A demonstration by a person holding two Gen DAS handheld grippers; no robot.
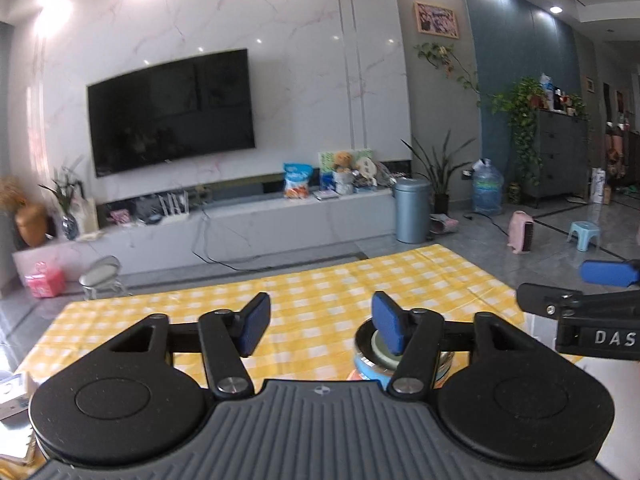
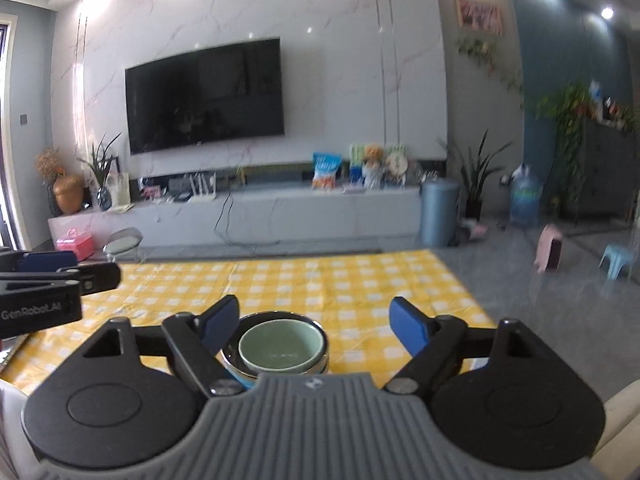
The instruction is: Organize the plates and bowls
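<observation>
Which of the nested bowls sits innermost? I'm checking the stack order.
The pale green ceramic bowl sits innermost, nested inside the shiny steel bowl, whose rim rings it; a blue-edged dish peeks out underneath, on the yellow checked tablecloth.

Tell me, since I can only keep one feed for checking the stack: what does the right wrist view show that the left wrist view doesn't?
Only the right wrist view looks down into the green bowl, nested in a metal bowl, empty inside. Only the left wrist view shows a blue dish beneath that stack, which its own finger pad mostly hides. Both show the yellow checked tablecloth, the TV, and both grippers open, holding nothing: left gripper, right gripper.
</observation>
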